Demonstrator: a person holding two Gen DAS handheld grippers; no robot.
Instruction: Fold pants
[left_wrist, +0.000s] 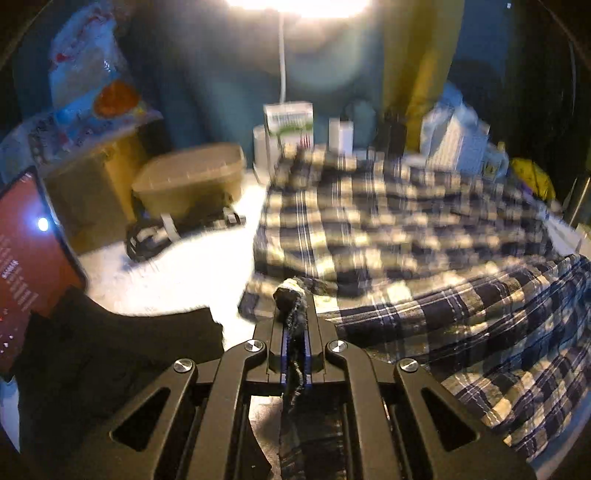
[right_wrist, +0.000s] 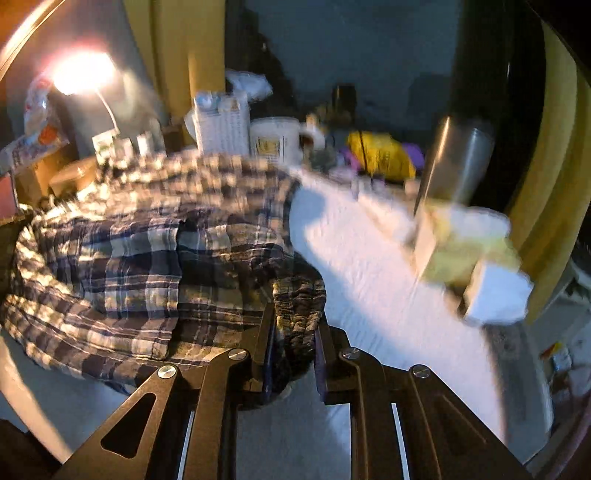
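Note:
The plaid pants (left_wrist: 388, 229), navy and cream checked, lie bunched on the white table (left_wrist: 177, 273). My left gripper (left_wrist: 295, 306) is shut on a rolled edge of the fabric, which hangs down between the fingers. In the right wrist view the pants (right_wrist: 129, 258) spread to the left. My right gripper (right_wrist: 295, 314) is shut on the gathered elastic waistband (right_wrist: 299, 299). Both views are blurred by motion.
A lamp (left_wrist: 295, 5) shines at the back. A plastic tub (left_wrist: 192, 177), a carton (left_wrist: 288, 122), a phone (left_wrist: 29, 251) and a black cloth (left_wrist: 110, 350) sit left. A steel flask (right_wrist: 454, 158), a mug (right_wrist: 277, 138), a yellow bag (right_wrist: 380, 151) and boxes (right_wrist: 469, 254) stand right.

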